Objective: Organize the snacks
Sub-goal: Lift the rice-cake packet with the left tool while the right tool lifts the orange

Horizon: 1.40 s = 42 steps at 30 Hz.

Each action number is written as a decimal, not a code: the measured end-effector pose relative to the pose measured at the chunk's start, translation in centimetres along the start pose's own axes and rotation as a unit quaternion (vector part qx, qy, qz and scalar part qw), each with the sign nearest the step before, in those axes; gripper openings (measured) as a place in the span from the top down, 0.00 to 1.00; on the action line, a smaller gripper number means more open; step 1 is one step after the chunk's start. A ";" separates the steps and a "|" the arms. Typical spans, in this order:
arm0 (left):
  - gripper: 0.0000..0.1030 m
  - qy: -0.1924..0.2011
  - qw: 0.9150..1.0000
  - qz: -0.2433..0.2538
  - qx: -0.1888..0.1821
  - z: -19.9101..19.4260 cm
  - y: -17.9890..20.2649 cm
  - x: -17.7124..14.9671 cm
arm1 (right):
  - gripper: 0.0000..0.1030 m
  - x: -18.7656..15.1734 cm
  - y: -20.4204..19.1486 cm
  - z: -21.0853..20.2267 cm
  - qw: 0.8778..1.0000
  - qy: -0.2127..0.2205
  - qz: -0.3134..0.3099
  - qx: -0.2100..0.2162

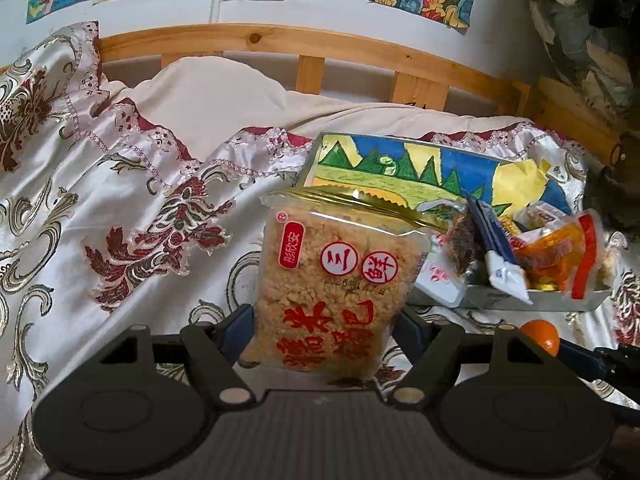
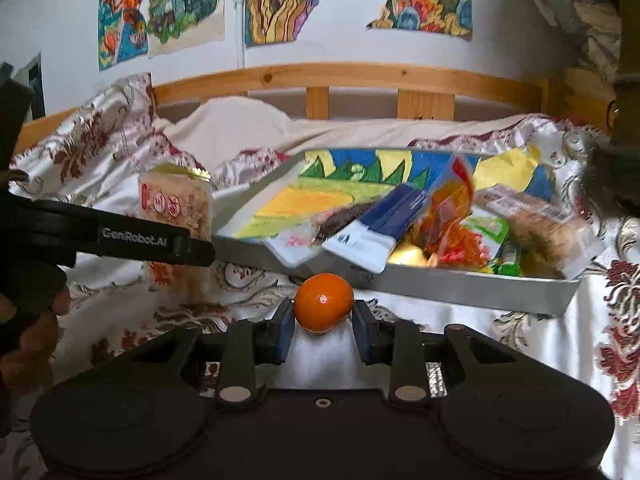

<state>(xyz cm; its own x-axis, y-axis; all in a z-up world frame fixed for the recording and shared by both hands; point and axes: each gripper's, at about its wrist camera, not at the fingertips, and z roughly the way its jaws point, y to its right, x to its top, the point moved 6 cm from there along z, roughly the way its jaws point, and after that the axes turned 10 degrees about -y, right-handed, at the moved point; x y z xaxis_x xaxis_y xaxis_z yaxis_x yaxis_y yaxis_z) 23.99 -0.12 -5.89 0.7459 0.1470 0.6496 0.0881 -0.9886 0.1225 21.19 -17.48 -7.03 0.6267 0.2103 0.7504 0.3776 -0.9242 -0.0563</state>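
Note:
My left gripper (image 1: 324,330) is shut on a clear packet of golden rice crackers (image 1: 332,280) with red print, held upright above the bedspread; it also shows in the right wrist view (image 2: 176,208). My right gripper (image 2: 323,330) is shut on a small orange (image 2: 324,307), also seen in the left wrist view (image 1: 540,336). A shallow grey box (image 2: 480,290) with a colourful drawing inside lies just beyond both, holding several snack packets (image 2: 452,216). In the left wrist view the box (image 1: 532,302) is to the right of the cracker packet.
A floral satin bedspread (image 1: 120,208) covers the bed. A wooden headboard (image 2: 352,76) runs along the back, with a white wall and drawings above. The left gripper's arm (image 2: 132,236) crosses the left of the right wrist view.

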 end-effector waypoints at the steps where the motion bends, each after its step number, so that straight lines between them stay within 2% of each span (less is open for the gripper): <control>1: 0.25 0.003 1.000 0.000 0.000 -0.2 0.2 0.2 | 0.68 0.1 0.1 -0.4 1.000 0.005 0.000 0.001; 9: 0.25 0.032 0.999 -0.006 -0.009 -0.6 2.3 4.4 | 0.68 2.4 2.3 -4.4 0.997 0.071 -0.009 -0.036; 12: 0.25 0.035 0.999 -0.010 -0.016 -0.2 3.1 6.1 | 0.68 3.6 3.9 -4.8 0.995 0.083 -0.005 -0.053; 19: 0.25 0.028 0.999 -0.021 -0.031 1.9 4.8 9.0 | 0.68 7.1 5.6 -2.8 0.993 0.086 -0.033 -0.069; 23: 0.25 0.019 0.999 -0.027 -0.031 3.2 4.2 10.1 | 0.68 9.4 5.0 -1.6 0.993 0.094 -0.042 -0.059; 28: 0.25 0.002 0.999 -0.026 -0.022 4.9 2.4 10.4 | 0.68 10.8 3.1 0.5 0.993 0.085 -0.063 -0.046; 33: 0.25 -0.036 0.999 -0.024 -0.018 6.7 1.1 10.1 | 0.68 11.2 2.9 3.9 0.996 0.044 -0.058 -0.052; 42: 0.25 -0.067 0.997 -0.039 -0.028 8.1 0.1 9.7 | 0.68 10.4 2.5 7.1 0.996 0.003 -0.067 -0.056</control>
<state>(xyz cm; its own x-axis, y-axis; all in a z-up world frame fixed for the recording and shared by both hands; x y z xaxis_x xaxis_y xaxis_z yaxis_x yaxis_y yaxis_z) 36.62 0.93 -5.63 0.8204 0.2141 0.5301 0.1158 -0.9702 0.2126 33.53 -15.31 -4.07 0.5709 0.3328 0.7505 0.3786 -0.9179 0.1190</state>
